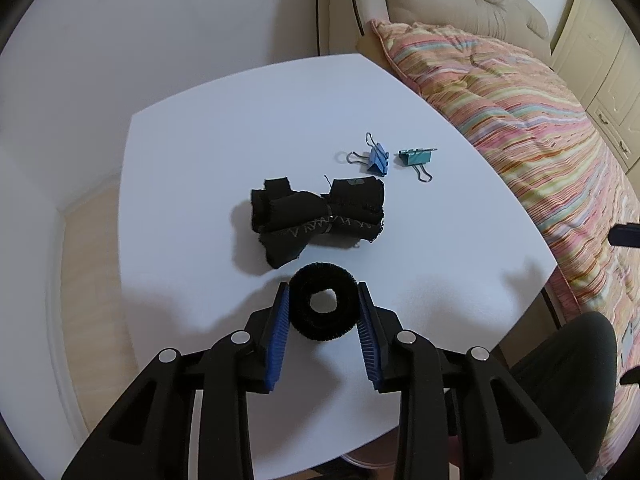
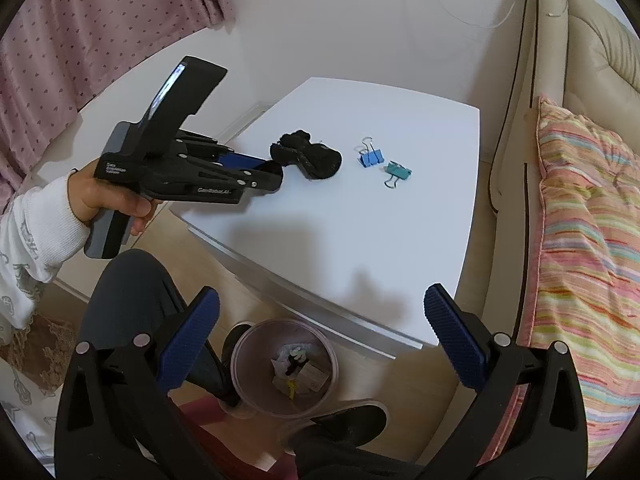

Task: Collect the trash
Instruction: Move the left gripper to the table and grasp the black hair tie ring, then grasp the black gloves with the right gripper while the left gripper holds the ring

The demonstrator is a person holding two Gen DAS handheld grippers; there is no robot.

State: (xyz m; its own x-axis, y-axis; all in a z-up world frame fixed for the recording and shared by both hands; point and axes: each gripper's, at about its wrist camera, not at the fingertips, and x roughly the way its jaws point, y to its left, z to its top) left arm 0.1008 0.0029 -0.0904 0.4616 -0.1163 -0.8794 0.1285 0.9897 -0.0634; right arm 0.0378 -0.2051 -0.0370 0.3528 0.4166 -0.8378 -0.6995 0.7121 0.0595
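On the white table [image 1: 224,128], a black fuzzy ring [image 1: 324,326] lies between the blue pads of my left gripper [image 1: 323,286], which touch it on both sides. Just beyond it is a tied bundle of black cloth [image 1: 316,216]. Farther back are a blue binder clip [image 1: 378,158] and a teal binder clip [image 1: 416,158]. The right wrist view shows a hand holding the left gripper [image 2: 274,174] at the table's left side. My right gripper [image 2: 321,295] is open and empty, above a round bin [image 2: 240,354] holding crumpled trash on the floor.
A striped quilt [image 2: 584,240] on a beige sofa [image 2: 516,120] runs along the table's right side. The person's dark trouser legs [image 2: 132,300] and a shoe [image 2: 352,420] sit beside the bin. A pink curtain [image 2: 80,40] hangs at the far left.
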